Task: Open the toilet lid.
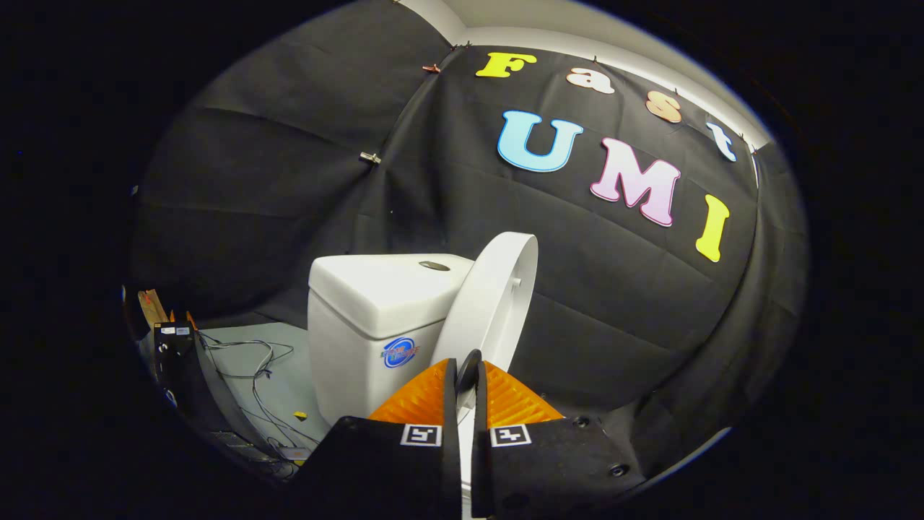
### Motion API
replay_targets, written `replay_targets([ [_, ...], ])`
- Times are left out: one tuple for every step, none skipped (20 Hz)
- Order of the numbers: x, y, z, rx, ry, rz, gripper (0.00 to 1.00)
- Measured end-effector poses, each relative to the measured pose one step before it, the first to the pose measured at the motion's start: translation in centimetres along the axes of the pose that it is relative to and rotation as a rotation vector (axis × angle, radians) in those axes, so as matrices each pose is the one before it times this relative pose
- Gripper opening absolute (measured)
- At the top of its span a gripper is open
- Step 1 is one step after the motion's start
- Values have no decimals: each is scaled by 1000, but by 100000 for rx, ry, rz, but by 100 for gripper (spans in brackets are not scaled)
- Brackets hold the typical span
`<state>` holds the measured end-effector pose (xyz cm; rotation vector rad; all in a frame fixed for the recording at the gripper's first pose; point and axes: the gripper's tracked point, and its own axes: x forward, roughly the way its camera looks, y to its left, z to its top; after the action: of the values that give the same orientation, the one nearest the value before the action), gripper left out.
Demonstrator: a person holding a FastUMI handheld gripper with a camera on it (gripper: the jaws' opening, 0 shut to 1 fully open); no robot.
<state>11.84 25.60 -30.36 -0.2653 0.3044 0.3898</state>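
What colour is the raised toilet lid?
White, like the tank; the lid shows clearly in the gripper view, just beyond the gripper.

One toilet (390,325), one raised lid (491,296), one tongs (465,375).

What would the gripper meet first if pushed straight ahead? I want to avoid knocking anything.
The gripper, fingers nearly closed, points at the raised toilet lid just ahead. It would likely meet the lid's edge first, with the tank beside it; depth is unclear.
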Motion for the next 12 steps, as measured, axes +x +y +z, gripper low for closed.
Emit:
replay_targets([
  [184,335,-34,614,92,752,10],
  [135,335,72,362,98,474,10],
  [75,187,110,134,-82,104,10],
  [65,138,23,-125,251,-155,10],
  [61,164,14,101,-83,171,10],
  [74,149,1,620,189,206,10],
  [89,54,4,771,112,-14,10],
  [60,52,43,549,187,-324,10],
  [21,231,19,615,434,1103,10],
  [12,462,-61,299,1406,1548,14],
  [106,301,-42,494,695,1398,24],
  [-116,60,238,1255,526,715,34],
])
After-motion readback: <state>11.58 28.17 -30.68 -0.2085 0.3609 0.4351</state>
